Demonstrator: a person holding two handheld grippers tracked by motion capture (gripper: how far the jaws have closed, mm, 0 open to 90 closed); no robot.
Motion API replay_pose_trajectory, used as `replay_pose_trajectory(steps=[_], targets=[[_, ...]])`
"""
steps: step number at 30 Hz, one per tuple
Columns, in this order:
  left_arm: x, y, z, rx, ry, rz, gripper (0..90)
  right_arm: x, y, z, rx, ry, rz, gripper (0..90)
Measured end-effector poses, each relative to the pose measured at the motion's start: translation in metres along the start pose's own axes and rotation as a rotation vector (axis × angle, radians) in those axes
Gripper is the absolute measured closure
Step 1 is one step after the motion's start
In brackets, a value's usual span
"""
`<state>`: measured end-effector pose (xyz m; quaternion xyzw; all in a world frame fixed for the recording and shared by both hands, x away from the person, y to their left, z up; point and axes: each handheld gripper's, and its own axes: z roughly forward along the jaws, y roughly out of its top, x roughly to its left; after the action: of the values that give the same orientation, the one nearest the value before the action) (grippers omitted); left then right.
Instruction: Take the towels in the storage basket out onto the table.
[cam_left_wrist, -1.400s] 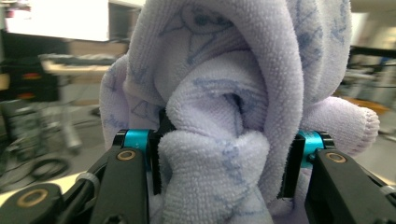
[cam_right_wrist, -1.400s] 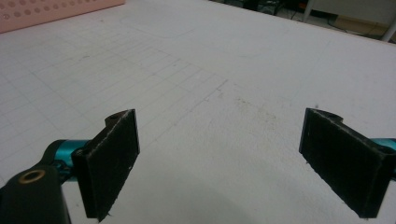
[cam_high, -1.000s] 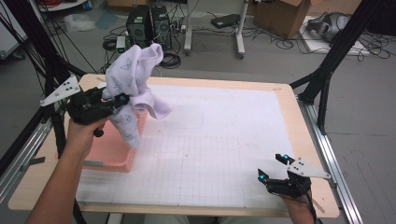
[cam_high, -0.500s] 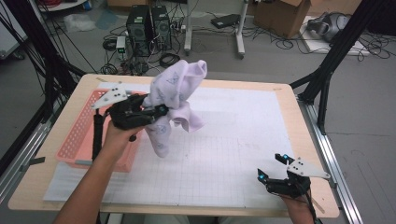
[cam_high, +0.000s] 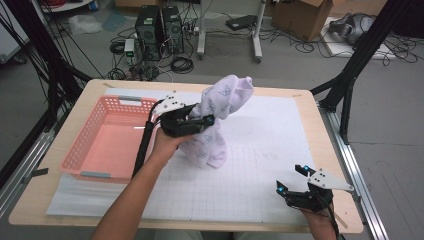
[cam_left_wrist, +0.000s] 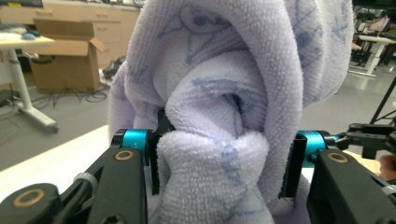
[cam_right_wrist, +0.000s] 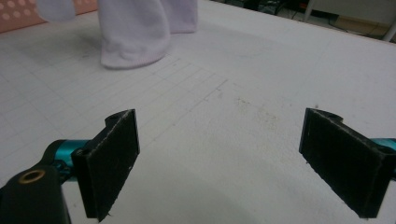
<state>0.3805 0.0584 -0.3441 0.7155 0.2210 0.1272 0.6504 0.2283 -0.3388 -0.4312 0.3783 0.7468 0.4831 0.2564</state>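
Clamping a bunched lavender terry-cloth towel with a faint blue print (cam_high: 216, 117), the left gripper (cam_high: 202, 121) holds it over the white gridded mat (cam_high: 260, 150); the cloth's lower end hangs down to the mat. At nine o'clock from the towel sits a pink perforated plastic basket (cam_high: 85, 152). Toward five o'clock, well apart, the right gripper (cam_high: 291, 178) rests near the mat's edge, jaws spread wide with nothing between them.
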Motion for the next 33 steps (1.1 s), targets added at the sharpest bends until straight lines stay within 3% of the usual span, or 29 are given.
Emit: replay_pose_trajectory(steps=[12, 15, 18, 21, 24, 29, 31, 33], targets=[[-0.018, -0.042, 0.053, 0.201, -0.006, -0.008, 45.5, -0.002, -0.002, 0.001, 0.01, -0.005, 0.007, 10.9], [-0.022, -0.053, 0.065, 0.24, -0.014, -0.031, 45.5, -0.002, -0.002, 0.002, 0.012, -0.006, 0.008, 10.9], [-0.027, -0.061, 0.075, 0.292, -0.021, -0.02, 44.5, -0.002, -0.002, 0.002, 0.016, -0.005, 0.003, 10.9], [-0.029, -0.064, 0.078, 0.326, -0.002, -0.011, 34.6, -0.002, -0.002, 0.001, 0.013, -0.007, 0.004, 10.9], [-0.029, -0.057, 0.071, 0.31, 0.014, -0.037, 27.1, -0.004, -0.003, 0.001, 0.013, -0.011, 0.011, 10.9], [-0.029, -0.035, 0.046, 0.217, 0.056, -0.037, 22.1, -0.005, -0.003, 0.001, 0.018, -0.012, 0.016, 10.9], [-0.03, -0.034, 0.034, 0.163, 0.083, -0.023, 22.9, -0.005, -0.003, 0.002, 0.018, -0.01, 0.013, 10.9], [-0.029, -0.039, 0.023, 0.15, 0.095, -0.037, 22.5, -0.004, -0.003, 0.002, 0.018, -0.009, 0.011, 10.9]])
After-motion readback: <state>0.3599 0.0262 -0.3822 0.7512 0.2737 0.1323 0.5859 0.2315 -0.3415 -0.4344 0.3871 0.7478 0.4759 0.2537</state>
